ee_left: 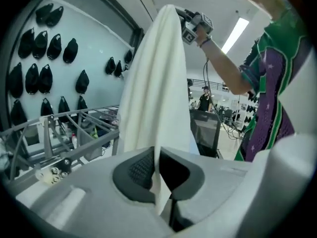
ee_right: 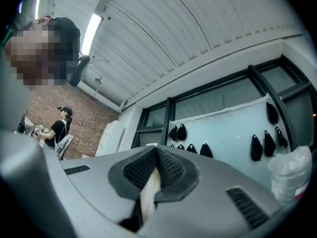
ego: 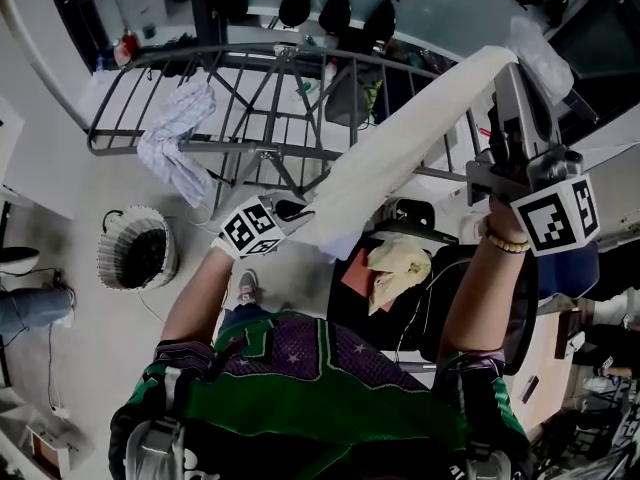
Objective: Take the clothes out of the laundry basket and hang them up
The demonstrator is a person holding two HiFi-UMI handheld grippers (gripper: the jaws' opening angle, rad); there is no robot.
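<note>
A long cream cloth (ego: 400, 158) hangs in the air, pulled into a smooth, plain diagonal band above a grey metal drying rack (ego: 262, 152). It runs from low at the person's left to high at their right.

The left gripper (ego: 300, 211) is held low in front of the body and pointed slightly down. The right gripper (ego: 512, 78) is raised on an upstretched arm and tipped upward.

In the left gripper view, the left gripper's jaws are pressed together on the cloth's lower end, with fabric rising from between the pads (ee_left: 136, 170). In the right gripper view, the right jaws are closed tight on a cream fold. A pale garment (ego: 178, 133) is draped on the rack, and a woven laundry basket (ego: 112, 258) stands on the floor well to the left.
</note>
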